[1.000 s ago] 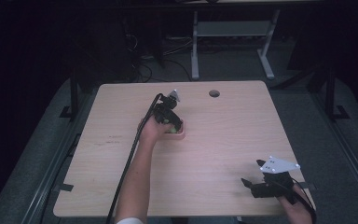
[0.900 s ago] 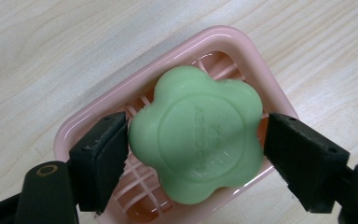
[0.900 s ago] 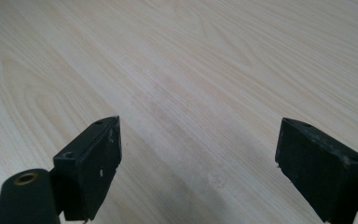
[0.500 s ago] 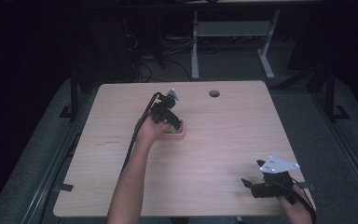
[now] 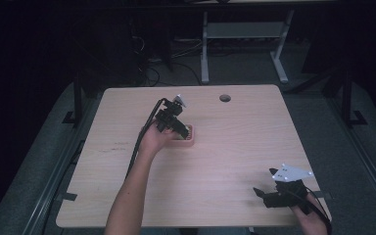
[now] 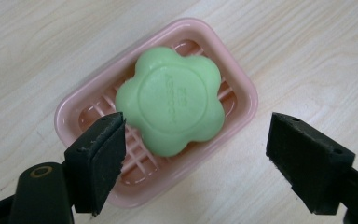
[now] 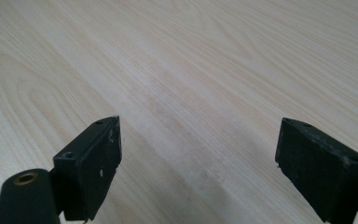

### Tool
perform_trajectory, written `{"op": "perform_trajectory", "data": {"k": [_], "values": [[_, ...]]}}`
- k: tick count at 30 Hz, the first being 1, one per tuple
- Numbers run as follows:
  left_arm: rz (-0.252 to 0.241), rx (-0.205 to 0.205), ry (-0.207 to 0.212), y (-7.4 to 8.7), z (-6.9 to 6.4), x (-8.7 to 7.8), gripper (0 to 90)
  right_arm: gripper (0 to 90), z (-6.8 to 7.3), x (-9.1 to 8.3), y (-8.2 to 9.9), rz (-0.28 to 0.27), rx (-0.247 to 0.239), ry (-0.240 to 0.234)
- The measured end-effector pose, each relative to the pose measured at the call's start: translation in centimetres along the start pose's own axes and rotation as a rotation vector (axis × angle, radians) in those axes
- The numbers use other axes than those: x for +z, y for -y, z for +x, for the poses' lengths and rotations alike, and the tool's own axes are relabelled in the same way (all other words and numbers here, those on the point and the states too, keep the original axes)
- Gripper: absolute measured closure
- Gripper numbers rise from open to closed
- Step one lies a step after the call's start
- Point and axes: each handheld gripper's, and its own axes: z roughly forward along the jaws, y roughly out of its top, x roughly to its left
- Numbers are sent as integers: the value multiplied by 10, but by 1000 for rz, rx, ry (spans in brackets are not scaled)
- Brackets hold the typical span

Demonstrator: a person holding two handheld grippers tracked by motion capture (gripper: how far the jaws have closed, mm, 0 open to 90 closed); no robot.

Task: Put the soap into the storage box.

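Your left gripper (image 6: 193, 144) hangs wide over a pink soap dish (image 6: 242, 88) holding a green flower-shaped soap (image 6: 172, 100), mid-table toward the far side. Your right gripper (image 7: 198, 163), also wide, sits at the near right over bare pale wood table (image 5: 235, 147). A cable hole (image 5: 224, 98) lies far; dark floor surrounds.

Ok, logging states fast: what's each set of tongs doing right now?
Left tongs: open above the green soap, holding nothing.
Right tongs: open, empty.
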Motion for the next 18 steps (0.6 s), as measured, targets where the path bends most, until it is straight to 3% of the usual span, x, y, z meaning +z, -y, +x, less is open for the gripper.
{"op": "perform_trajectory", "data": {"k": [11, 18], "values": [[-32, 8, 4, 15, -2, -11, 202, 138, -1, 1, 2, 6, -5, 5], [-54, 38, 6, 21, -5, -25, 202, 138, -2, 1, 3, 6, -3, 7]]}}
